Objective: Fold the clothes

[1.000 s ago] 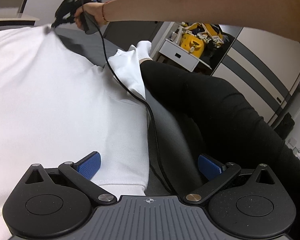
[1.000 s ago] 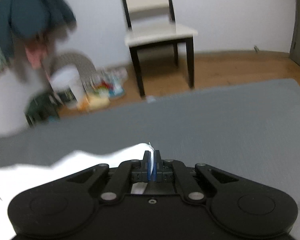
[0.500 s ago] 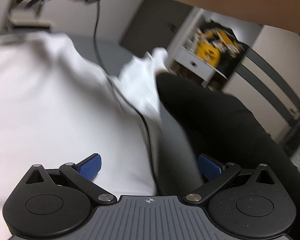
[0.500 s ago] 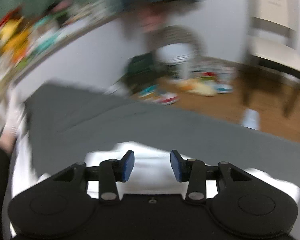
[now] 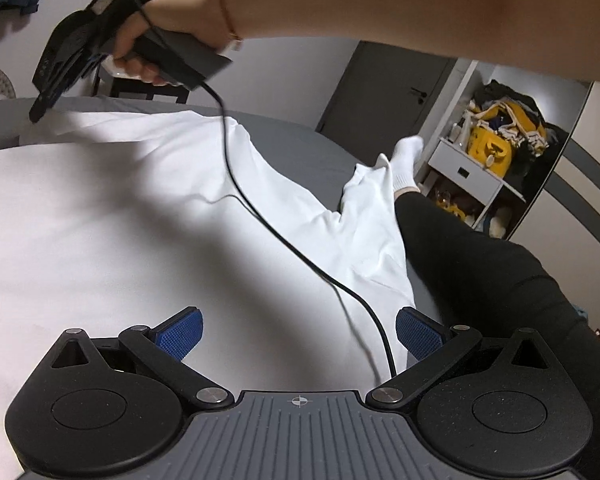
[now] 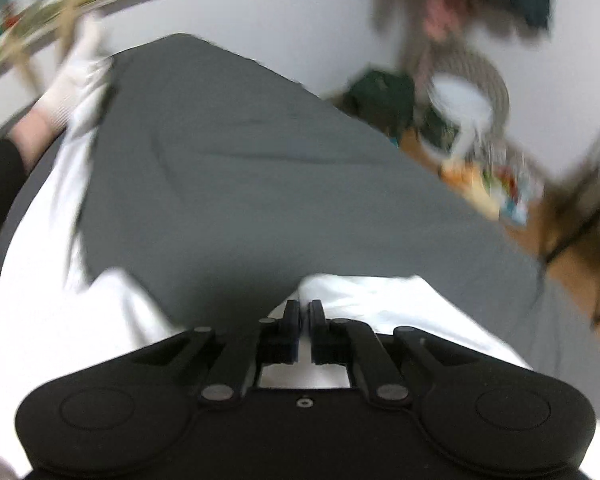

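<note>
A large white garment (image 5: 120,220) lies spread over the grey bed (image 5: 300,148). In the left wrist view my left gripper (image 5: 298,336) hovers open just above the garment's near part, with nothing between its blue pads (image 5: 178,336). A hand holds my right gripper (image 5: 40,110) at the far left, its tip down on the garment's far edge. The blurred right wrist view shows the right gripper (image 6: 304,312) with its jaws pressed together at the edge of the white garment (image 6: 400,312), grey bed (image 6: 240,184) ahead of it.
The right gripper's black cable (image 5: 260,216) trails across the garment. A person's black-clad leg (image 5: 480,272) and white sock (image 5: 408,156) rest on the bed at right. A shelf with a yellow bag (image 5: 496,148) stands beyond. Blurred floor clutter (image 6: 468,100) lies past the bed.
The right gripper let go of the cloth, opened while swinging left, and is now shut again at the garment's far edge. The left gripper stayed open and tilted slightly.
</note>
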### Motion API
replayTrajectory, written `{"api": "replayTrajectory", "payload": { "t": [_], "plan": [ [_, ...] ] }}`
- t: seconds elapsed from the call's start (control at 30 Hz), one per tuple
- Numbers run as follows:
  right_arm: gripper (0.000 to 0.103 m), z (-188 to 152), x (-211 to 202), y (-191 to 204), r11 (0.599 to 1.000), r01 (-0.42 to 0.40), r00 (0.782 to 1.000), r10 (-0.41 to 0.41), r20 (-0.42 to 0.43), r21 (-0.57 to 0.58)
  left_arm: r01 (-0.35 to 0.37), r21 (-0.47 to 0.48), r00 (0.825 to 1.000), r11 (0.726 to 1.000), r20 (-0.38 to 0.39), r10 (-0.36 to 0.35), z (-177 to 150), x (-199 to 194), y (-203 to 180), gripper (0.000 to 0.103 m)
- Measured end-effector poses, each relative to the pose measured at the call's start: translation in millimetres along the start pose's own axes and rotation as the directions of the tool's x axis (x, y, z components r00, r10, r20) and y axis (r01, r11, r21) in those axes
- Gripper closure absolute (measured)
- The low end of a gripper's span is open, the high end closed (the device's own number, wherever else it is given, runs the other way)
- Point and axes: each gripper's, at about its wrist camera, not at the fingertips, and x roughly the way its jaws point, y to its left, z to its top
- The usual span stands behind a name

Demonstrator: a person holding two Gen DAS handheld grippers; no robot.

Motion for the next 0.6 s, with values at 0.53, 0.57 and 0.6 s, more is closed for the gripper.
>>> {"api": "replayTrajectory", "payload": {
  "t": [0.53,0.57,0.6],
  "plan": [
    [0.078,-28,-19,-66,0.882,-0.043,0.992,-0.02,0.128,0.469,-0.001,-0.074,1.0,0.997,-0.03,-0.001,-5,3,11,0.0],
    [0.08,-26,-14,-78,0.854,-0.027,0.993,-0.035,0.109,0.52,-0.002,-0.075,0.999,0.997,-0.033,0.0,-6,3,11,0.0],
    [0.083,-24,-9,-83,0.854,-0.013,0.995,-0.042,0.093,0.521,-0.004,-0.076,0.999,0.997,-0.037,0.001,-6,4,12,0.0]
  ]
}}
